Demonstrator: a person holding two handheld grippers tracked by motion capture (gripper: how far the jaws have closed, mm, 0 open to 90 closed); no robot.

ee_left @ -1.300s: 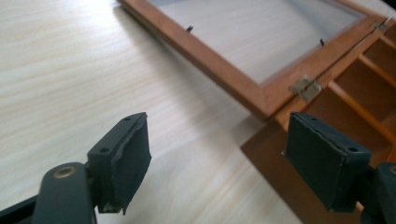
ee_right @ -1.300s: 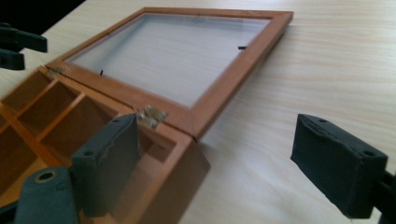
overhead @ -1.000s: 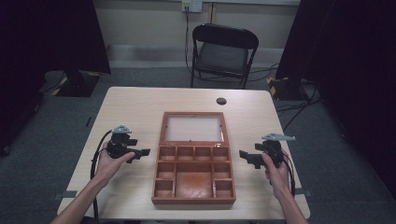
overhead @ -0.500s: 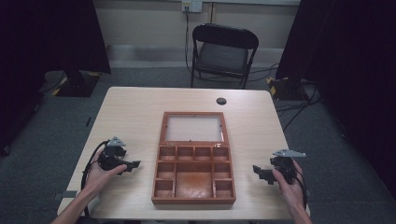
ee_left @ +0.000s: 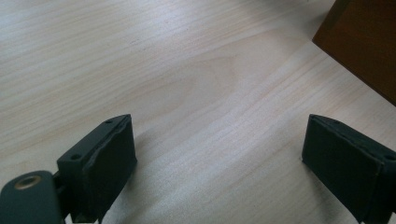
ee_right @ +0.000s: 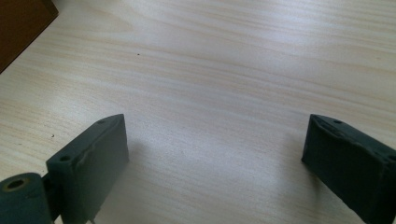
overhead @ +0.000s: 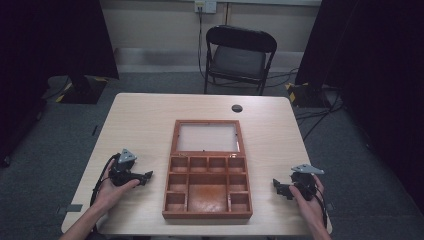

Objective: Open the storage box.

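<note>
A brown wooden box [overhead: 207,187] with several compartments lies open in the middle of the table, its glass-paned lid [overhead: 206,137] folded back flat behind it. My left gripper [overhead: 145,176] rests low over the table to the box's left, jaws wide apart and pointing at the box. In the left gripper view the gripper [ee_left: 219,154] is open over bare wood, with the box's side [ee_left: 364,42] at the upper right. My right gripper [overhead: 278,186] sits to the box's right, also open, and in its own view [ee_right: 215,154] the box's corner [ee_right: 21,23] shows at the upper left.
The light wooden table [overhead: 145,125] has a small black disc [overhead: 237,108] near its far edge. A black folding chair [overhead: 237,55] stands behind the table. Cables [overhead: 320,115] run over the floor at the right.
Both hands have drawn back toward the table's near edge and sunk down onto it, the right one also moving outward. The box has not moved.
</note>
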